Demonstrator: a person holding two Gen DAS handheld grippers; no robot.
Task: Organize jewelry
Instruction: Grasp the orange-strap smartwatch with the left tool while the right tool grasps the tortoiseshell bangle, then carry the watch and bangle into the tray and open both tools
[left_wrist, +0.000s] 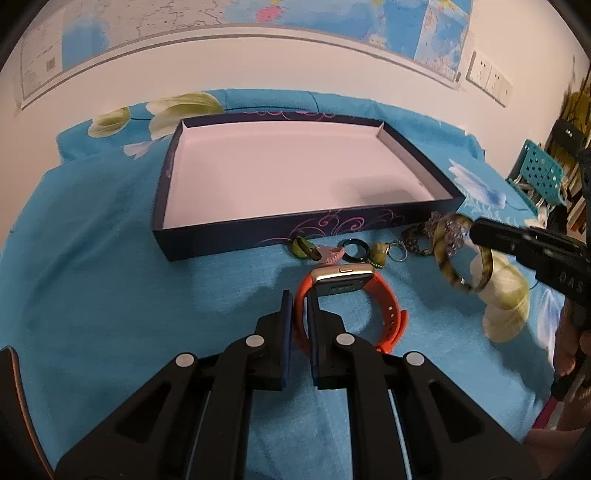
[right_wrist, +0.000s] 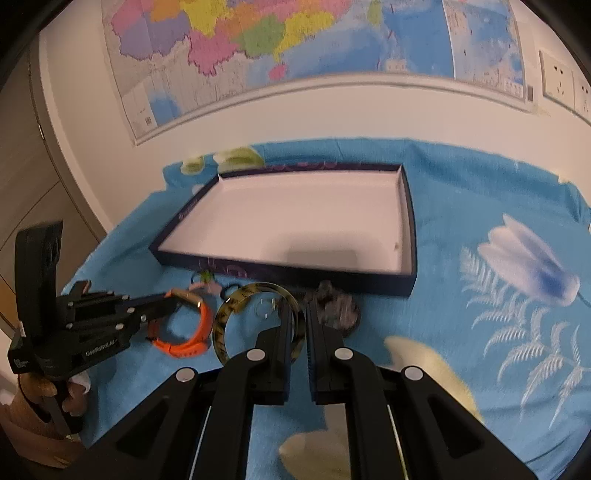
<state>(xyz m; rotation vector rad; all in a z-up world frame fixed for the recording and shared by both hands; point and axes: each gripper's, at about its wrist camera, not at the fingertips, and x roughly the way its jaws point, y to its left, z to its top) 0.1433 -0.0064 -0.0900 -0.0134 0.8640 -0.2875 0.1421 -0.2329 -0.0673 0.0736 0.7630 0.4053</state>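
- Where the blue flowered cloth (left_wrist: 110, 277) covers the surface, a shallow dark box (left_wrist: 229, 236) with a pale lining sits toward the far side, below a wall map (right_wrist: 258, 55)
- Just in front of the box's near wall runs a row of small pieces: a green ring (left_wrist: 304, 248), a pink charm (left_wrist: 332, 255), a dark ring (left_wrist: 354, 250), a yellowish charm on a key ring (left_wrist: 382, 254) and a cluster of purple beads (left_wrist: 452, 230)
- Left gripper (left_wrist: 300, 306) has its two fingers drawn narrow around the orange strap of a watch (left_wrist: 384, 306); the strap runs between the blue pads
- The watch stands on edge on the cloth, near the row of small pieces, its gold-rimmed face (left_wrist: 341, 275) at the far side of the loop
- Seen from the right wrist camera, the same left gripper (right_wrist: 173, 301) reaches in from the left and meets the orange watch (right_wrist: 192, 332) at its gold face
- Right gripper (right_wrist: 298, 314) is narrowed onto a mottled yellow-brown bangle (right_wrist: 229, 306), pinching the right part of the hoop between its fingers
- The bangle is tilted, just right of the watch and near the box's front wall; whether its lower edge touches the cloth I cannot tell
- From the left wrist camera, the right gripper (left_wrist: 476, 230) enters from the right and holds the bangle (left_wrist: 443, 266) beside the beads
- Dark beads (right_wrist: 338, 306) lie just beyond the right gripper's fingertips, blurred
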